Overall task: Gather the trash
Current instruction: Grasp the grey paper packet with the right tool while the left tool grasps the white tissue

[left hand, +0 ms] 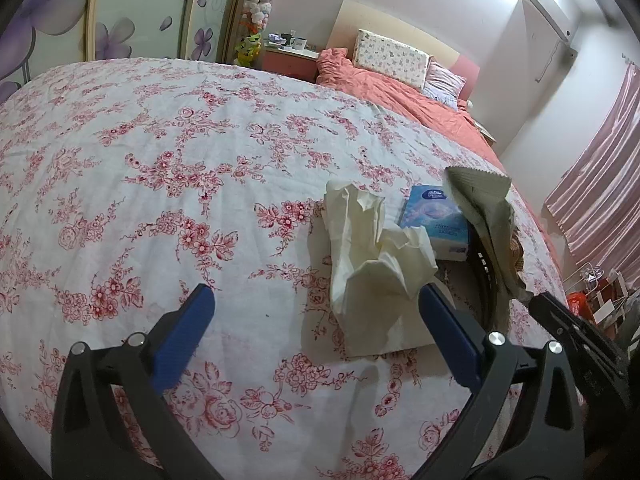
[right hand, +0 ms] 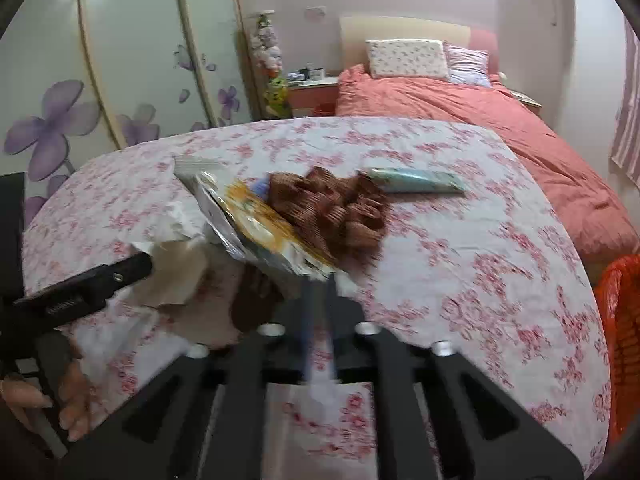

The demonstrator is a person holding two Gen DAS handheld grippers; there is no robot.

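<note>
**tidybot_fan:** Bedroom shot, table under a pink-flowered cloth [left hand: 160, 160]. What are the grippers up to?

**umi_lurker:** right gripper [right hand: 316, 300] has its fingers pinched on the bottom edge of a snack wrapper [right hand: 256, 220], held up off the table, bit blurry tho. left gripper [left hand: 316, 294] is spread wide, gripping nothing, with a crumpled tissue [left hand: 372, 248] on the cloth just beside its right finger. Blue tissue pack [left hand: 434, 216] lies behind that.

White cloth [left hand: 160, 160] pink-flowered; tissue pack [left hand: 434, 216] blue; crumpled paper [left hand: 372, 248] cream
</note>
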